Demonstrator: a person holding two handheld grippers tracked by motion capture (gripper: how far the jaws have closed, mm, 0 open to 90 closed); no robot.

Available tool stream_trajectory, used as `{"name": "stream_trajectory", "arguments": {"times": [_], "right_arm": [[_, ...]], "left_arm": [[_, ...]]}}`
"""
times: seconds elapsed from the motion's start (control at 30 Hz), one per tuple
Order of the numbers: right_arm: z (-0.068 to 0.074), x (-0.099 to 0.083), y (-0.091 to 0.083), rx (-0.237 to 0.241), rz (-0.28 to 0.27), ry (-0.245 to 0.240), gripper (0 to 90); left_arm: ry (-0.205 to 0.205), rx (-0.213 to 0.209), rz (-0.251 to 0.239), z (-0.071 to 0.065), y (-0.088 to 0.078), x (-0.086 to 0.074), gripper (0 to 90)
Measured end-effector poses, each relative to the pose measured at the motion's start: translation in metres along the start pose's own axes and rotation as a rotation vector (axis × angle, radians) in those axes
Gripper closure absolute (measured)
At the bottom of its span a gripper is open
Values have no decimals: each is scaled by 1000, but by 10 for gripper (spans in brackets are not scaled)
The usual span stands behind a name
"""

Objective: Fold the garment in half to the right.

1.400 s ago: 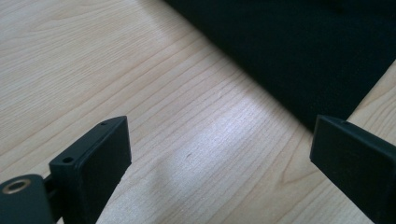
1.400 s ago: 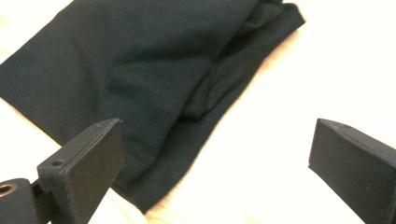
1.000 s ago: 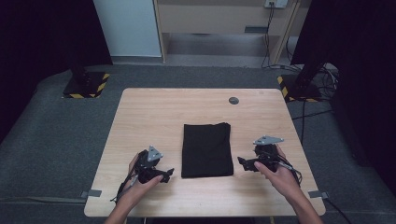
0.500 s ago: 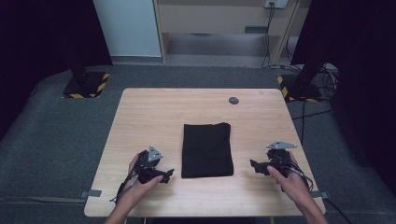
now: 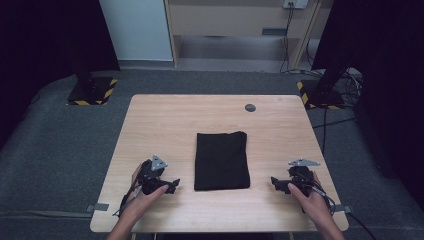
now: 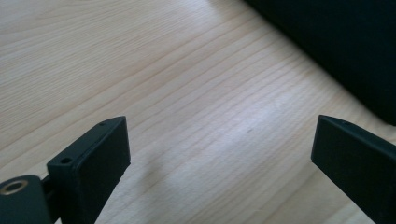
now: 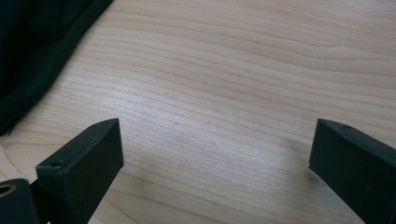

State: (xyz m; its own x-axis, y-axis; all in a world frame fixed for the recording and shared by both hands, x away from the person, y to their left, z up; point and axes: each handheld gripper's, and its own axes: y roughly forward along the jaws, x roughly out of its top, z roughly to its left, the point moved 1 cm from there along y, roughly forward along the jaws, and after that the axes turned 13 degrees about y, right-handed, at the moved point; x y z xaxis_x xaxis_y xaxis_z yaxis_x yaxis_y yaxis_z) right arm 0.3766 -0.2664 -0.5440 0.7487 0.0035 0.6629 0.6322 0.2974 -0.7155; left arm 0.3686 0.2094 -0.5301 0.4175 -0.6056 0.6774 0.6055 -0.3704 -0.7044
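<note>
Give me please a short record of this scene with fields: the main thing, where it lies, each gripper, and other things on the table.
main thing: folded black cloth, flat
place: middle of the wooden table
left gripper: open, empty, left of the cloth, apart from it
right gripper: open, empty, right of the cloth, apart from it
other: small dark round disc near the far edge

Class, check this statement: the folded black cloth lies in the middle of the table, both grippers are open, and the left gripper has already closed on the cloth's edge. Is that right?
Not quite. The left gripper has not closed on the cloth: in the left gripper view its jaws stand wide apart over bare table, the cloth off to one side. The cloth does lie mid-table, and the right gripper is open too.
</note>
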Motion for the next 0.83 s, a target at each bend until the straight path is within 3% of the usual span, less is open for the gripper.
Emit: {"name": "stream_trajectory", "arguments": {"times": [0.37, 0.47, 0.83], "right_arm": [[4, -9, 7, -4, -31, -3, 7], [6, -13, 7, -21, -54, -41, 7], [14, -20, 6, 2, -55, -86, 4]], "left_arm": [[-11, 33, 8, 4, 10, -12, 32], [-50, 5, -5, 5, 14, -17, 25], [-53, 22, -8, 4, 14, -19, 0]]}}
